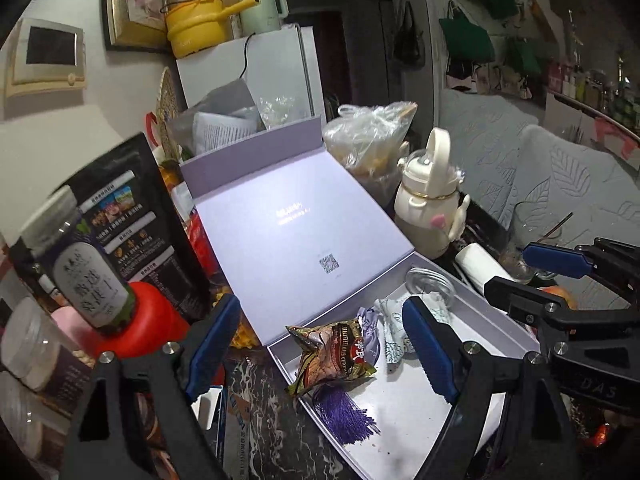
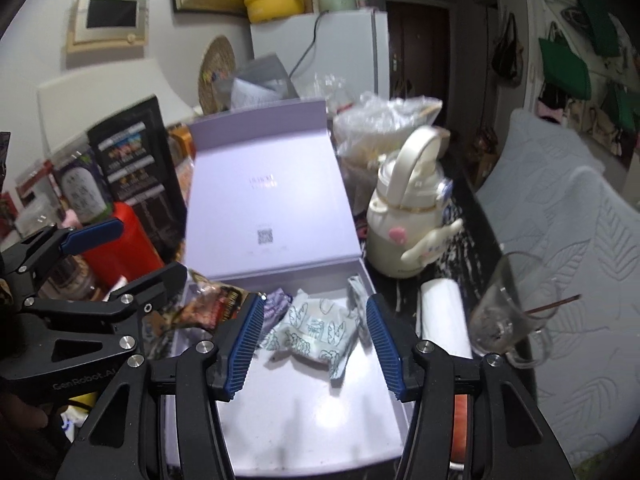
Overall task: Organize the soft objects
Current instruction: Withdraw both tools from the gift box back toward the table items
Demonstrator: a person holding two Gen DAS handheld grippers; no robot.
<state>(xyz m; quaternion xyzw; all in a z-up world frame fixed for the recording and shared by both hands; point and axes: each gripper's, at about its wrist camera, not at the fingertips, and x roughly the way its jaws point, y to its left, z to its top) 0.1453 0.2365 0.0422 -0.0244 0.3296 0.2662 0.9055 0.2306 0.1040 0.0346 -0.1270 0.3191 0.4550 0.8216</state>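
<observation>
Soft packet: the white packet with green leaf drawings (image 2: 316,330) lies in the open purple box (image 2: 390,446), near its 12 o'clock wall, between the right claw's blue pads.
Feel: it looks puffy, light and crinkly, so I think it will squash and may slip. Best to pinch its fat middle.
Other soft things: a brown snack bag (image 1: 334,354) sits at the box's 9 o'clock side, with a purple tassel (image 1: 346,414) under it.
Right claw (image 2: 316,342): wide open, holding nothing.
Left claw (image 1: 320,354): wide open too, empty, over the snack bag.
Counter: dark marble (image 1: 276,420), very crowded. A cream bottle (image 2: 404,216) and a glass mug (image 2: 506,312) stand at 2 o'clock.
Room: a white fridge (image 2: 340,52) at 12 o'clock, a grey sofa (image 2: 576,248) at 3 o'clock.
</observation>
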